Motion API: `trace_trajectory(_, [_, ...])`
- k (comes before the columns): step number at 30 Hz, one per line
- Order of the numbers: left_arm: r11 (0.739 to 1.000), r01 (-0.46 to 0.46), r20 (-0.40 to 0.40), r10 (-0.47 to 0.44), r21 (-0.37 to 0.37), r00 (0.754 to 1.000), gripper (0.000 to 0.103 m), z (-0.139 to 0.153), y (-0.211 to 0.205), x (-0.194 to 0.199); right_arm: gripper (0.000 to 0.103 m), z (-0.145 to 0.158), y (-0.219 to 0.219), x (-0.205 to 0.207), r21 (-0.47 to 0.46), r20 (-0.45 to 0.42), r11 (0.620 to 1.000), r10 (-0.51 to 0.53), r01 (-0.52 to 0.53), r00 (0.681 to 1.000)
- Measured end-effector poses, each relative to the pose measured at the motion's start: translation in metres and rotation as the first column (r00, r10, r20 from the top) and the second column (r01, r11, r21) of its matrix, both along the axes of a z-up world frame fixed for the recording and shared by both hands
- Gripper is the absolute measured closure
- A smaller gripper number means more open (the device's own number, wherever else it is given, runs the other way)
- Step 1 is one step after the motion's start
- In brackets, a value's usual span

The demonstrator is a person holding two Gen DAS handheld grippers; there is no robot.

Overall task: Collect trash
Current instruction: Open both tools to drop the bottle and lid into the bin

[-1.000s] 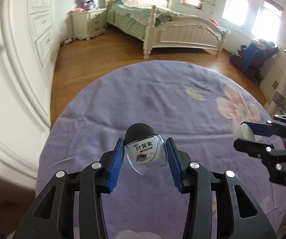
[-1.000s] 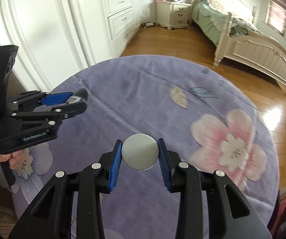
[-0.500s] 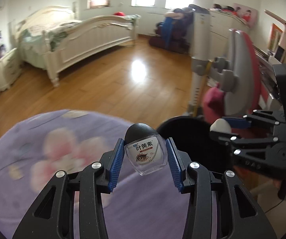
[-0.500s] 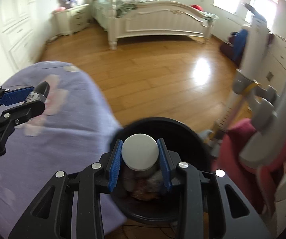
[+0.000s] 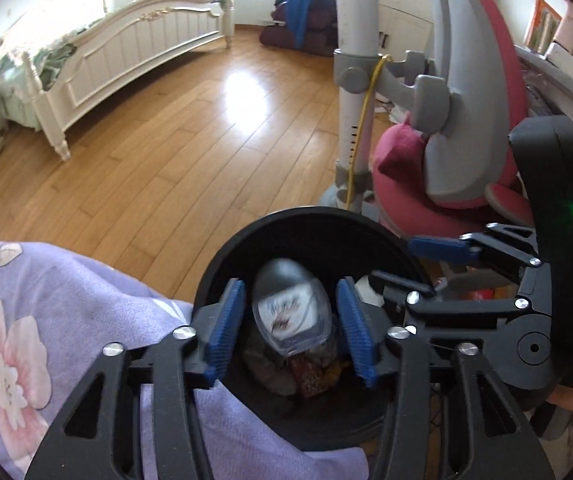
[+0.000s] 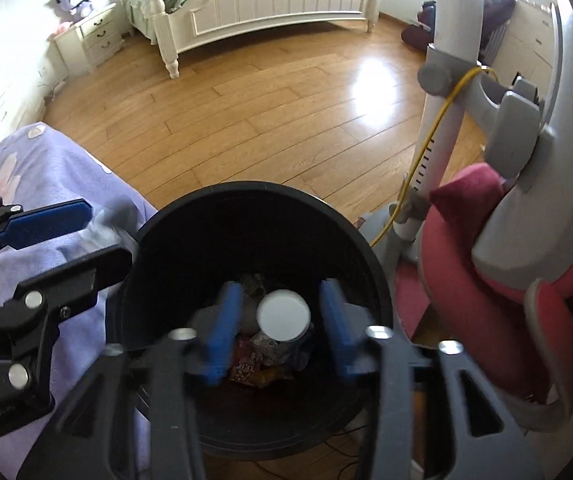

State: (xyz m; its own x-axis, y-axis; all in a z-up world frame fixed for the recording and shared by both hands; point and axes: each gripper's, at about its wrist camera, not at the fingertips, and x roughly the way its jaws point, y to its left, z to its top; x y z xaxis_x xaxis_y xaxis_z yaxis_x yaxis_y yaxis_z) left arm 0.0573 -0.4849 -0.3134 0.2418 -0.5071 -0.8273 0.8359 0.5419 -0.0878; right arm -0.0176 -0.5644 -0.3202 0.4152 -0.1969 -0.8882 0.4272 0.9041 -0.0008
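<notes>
Blurred bottle [image 5: 291,307] between opening left gripper [image 5: 291,322] pads

The wooden floor [image 6: 270,92] carried a black bin [image 6: 358,248]; a white bed [image 6: 270,12] stood at twelve o'clock.

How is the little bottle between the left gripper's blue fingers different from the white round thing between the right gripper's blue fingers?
The little bottle is clear with a dark cap and a printed label; the white round thing is plain white with no label showing. The bottle looks egg-shaped and blurred; the white thing shows a flat, sharp circle. Both sit over the black bin, with gaps beside them, as the left gripper and right gripper open their jaws.
</notes>
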Motion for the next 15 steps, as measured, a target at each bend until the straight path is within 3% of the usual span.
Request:
trace_trajectory(1, [1.000, -0.012, 0.004, 0.012, 0.004, 1.000, 0.041, -0.001, 0.002, 0.002, 0.032, 0.001, -0.001, 0.000, -0.012, -0.007, 1.000, -0.018, 0.018, 1.000])
trace_trajectory(4, [0.999, -0.041, 0.003, 0.041, -0.001, 0.999, 0.027, 0.001, 0.006, 0.007, 0.021, 0.003, -0.007, -0.006, -0.005, 0.009, 0.999, -0.051, 0.051, 0.999])
trace_trajectory(6, [0.998, -0.055, 0.021, 0.055, -0.006, 0.998, 0.026, 0.008, 0.012, 0.008, 0.019, 0.007, -0.005, -0.008, -0.029, 0.011, 0.998, -0.060, 0.061, 0.998])
trace_trajectory(9, [0.993, -0.111, 0.073, 0.113, -0.034, 0.991, 0.014, 0.026, 0.029, 0.009, 0.018, 0.018, 0.003, -0.007, -0.040, 0.027, 0.998, -0.039, 0.040, 0.999])
trace_trajectory(12, [0.979, -0.191, 0.161, 0.201, -0.078, 0.966, 0.005, 0.054, 0.060, 0.009, 0.014, 0.033, 0.017, -0.003, -0.059, 0.069, 0.998, -0.012, 0.016, 0.998])
trace_trajectory(15, [0.954, -0.269, 0.248, 0.296, -0.135, 0.922, 0.005, 0.089, 0.101, 0.009, 0.013, 0.056, 0.039, 0.002, -0.067, 0.127, 0.998, 0.030, -0.021, 0.991])
